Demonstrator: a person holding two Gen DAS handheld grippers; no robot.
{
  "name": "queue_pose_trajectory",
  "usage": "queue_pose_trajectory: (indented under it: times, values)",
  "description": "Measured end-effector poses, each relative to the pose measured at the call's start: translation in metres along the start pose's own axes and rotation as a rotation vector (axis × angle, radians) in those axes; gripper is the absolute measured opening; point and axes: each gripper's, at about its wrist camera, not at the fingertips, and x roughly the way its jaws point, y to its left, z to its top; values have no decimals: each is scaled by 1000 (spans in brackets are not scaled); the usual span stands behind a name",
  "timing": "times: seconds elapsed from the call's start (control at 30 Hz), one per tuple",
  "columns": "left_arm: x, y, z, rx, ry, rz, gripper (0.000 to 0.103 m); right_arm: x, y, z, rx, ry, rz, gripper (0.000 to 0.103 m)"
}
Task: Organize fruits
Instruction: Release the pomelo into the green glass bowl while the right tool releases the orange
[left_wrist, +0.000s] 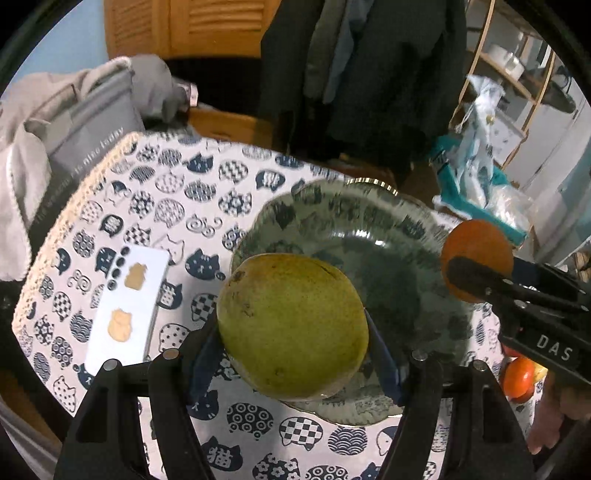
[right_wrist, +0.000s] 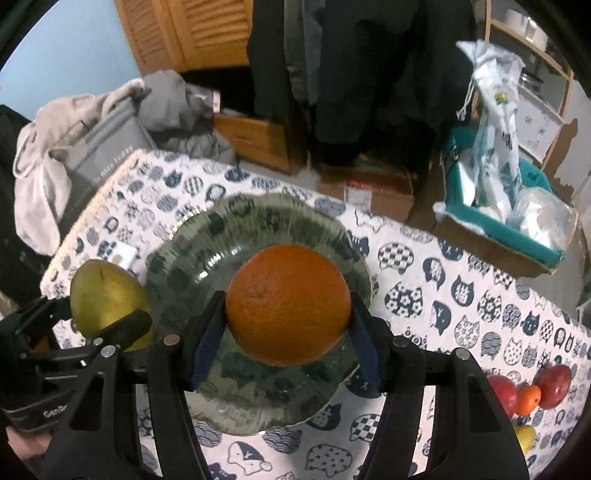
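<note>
**Two fruits in the grip, both hanging over the plate**

Start with the biggest thing below you: the green glass plate (right_wrist: 207, 254) lies on the cat-print tablecloth (right_wrist: 443, 295), under and just ahead of both grippers. It looks hard, glossy and breakable, with a shallow well and a wavy rim, so round fruit set down on it may roll; judge it as a surface to lower onto, not drop onto.

Your left gripper (left_wrist: 293, 334) is clamped on the green pear (left_wrist: 291, 325), pads pressing its two flanks at about the widest part. The pear hangs above the plate's near left rim, and whether it touches the glass I cannot tell. It looks the heavier of the two, firm but easily bruised, with smooth skin that may slip if it tilts; the belly is the right place to hold it, not the narrow end.

Your right gripper (right_wrist: 288, 336) is clenched on the orange (right_wrist: 288, 302), pads on opposite sides at its middle, over the plate's centre. Its pebbled rind should give good friction, and it is stiff enough to bear a firm squeeze.

Smallest, off to the right of your right gripper: a cluster of red and orange fruits (right_wrist: 528, 393) waits on the cloth. To the left of your left gripper lies a white card (left_wrist: 129, 306).
</note>
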Motion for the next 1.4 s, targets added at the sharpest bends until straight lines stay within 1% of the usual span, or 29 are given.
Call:
queue_pose_trajectory:
  times: [0.17, 0.3, 0.57, 0.8, 0.87, 0.93, 1.0, 1.17, 1.4]
  values:
    - [27, -8, -3, 35, 74, 14, 73, 14, -3, -4, -5, 35, 5, 64]
    - [48, -15, -7, 44, 131, 1, 73, 18, -8, -7, 1, 51, 3, 64]
    - [73, -19, -12, 44, 207, 13, 73, 20, -13, -9, 11, 59, 6, 64]
    - [77, -18, -11, 42, 214, 4, 75, 22, -14, -9, 15, 66, 14, 64]
    - [72, -17, -9, 34, 200, 7, 79, 23, -12, -9, 12, 69, 14, 64]
    - [62, -15, -5, 26, 170, -4, 84, 25, -11, -9, 11, 75, 15, 64]
    - [51, -15, -3, 29, 143, -17, 87, 28, -11, -10, 13, 81, 16, 64]
    - [29, -8, -4, 40, 112, 2, 87, 34, -13, -8, 31, 94, 24, 64]
    - [14, 16, -13, -26, 106, 32, 87, 52, -2, -14, 8, 160, 30, 64]
